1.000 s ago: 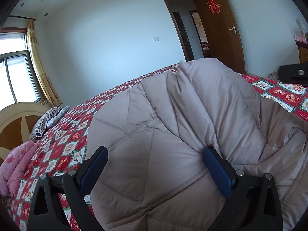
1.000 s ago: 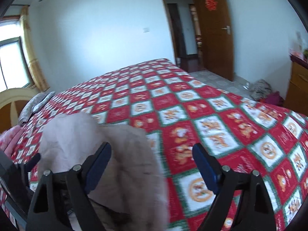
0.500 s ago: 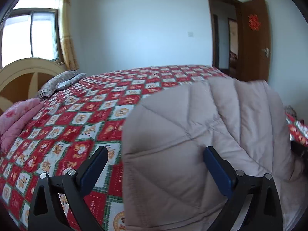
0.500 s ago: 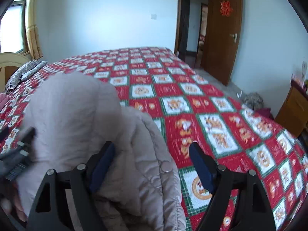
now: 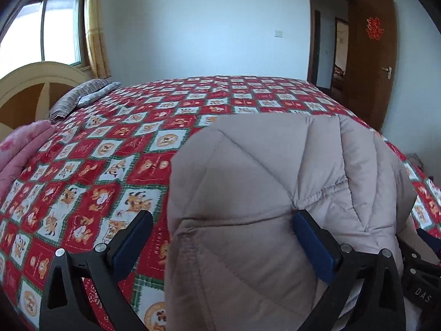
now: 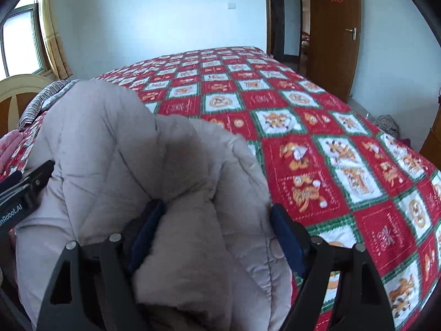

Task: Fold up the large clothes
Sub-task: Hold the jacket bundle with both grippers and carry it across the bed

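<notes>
A puffy beige quilted jacket [image 5: 275, 193] is held up over the red patterned bed [image 5: 110, 165]. My left gripper [image 5: 222, 244] stands wide. Its right pad [image 5: 311, 245] is pushed into the jacket, where creases gather, while its left pad [image 5: 132, 242] is clear of the cloth. In the right wrist view a thick bunch of the jacket [image 6: 193, 193] fills my right gripper [image 6: 216, 237], and both blue pads touch it, the left one sunk into the padding. The right gripper's frame [image 5: 419, 281] shows at the left view's right edge, and the left gripper's frame [image 6: 19, 193] at the right view's left edge.
A striped pillow [image 5: 82, 96], a pink blanket [image 5: 22, 149] and a cream headboard [image 5: 33, 82] are at the bed's left end. An open wooden door [image 5: 369, 60] and a window [image 5: 55, 27] are beyond. A wooden cabinet [image 6: 434, 140] and a grey heap [image 6: 386, 124] lie right of the bed.
The left view has rolled level and the jacket now covers only its right half. The right gripper has sunk onto the jacket, its jaws a little narrower, with the bunch filling them.
</notes>
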A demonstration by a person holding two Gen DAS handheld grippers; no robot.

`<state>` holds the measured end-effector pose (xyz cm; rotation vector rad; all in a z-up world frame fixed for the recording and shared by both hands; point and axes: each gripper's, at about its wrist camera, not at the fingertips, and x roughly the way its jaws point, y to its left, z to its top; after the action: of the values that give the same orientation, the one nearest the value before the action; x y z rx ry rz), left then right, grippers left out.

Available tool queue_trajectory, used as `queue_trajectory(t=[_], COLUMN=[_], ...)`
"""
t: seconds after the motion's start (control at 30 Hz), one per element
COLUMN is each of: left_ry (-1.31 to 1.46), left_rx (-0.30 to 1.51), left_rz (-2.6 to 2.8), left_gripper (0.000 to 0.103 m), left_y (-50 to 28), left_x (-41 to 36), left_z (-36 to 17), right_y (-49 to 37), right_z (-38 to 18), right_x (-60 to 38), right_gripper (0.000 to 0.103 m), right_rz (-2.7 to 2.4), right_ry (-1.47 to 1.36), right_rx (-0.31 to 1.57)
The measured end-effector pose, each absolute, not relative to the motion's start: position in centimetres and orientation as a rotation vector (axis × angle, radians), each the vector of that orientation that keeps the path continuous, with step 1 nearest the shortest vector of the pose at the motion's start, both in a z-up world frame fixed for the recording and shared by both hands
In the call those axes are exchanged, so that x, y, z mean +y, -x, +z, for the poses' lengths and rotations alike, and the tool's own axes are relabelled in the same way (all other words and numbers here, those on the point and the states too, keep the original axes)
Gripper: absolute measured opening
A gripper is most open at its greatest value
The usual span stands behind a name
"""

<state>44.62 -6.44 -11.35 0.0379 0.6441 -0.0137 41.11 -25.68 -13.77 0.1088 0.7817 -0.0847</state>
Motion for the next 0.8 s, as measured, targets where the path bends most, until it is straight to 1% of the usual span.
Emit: queue_trajectory(t=[0.23, 0.5, 0.8], left_ry=[-0.066, 0.001, -0.007], left_rx=[0.65, 0.701, 0.708], left_rz=[-0.016, -0.058, -0.053], left_gripper=[0.102, 0.102, 0.102], left_y=[-44.5, -45.5, -45.7], left_x=[-7.8, -7.0, -7.2], left_z=[-12.7, -14.0, -14.5], right_y=[-41.0, -41.0, -41.1], right_z=[-15.1, -15.9, -16.3], right_x=[-26.1, -26.0, -26.0], right_gripper=[0.082, 0.083, 0.084], right_rz=[-0.075, -0.076, -0.082], right_ry=[-0.141, -0.147, -0.151], right_rx=[0.8, 0.817, 0.825])
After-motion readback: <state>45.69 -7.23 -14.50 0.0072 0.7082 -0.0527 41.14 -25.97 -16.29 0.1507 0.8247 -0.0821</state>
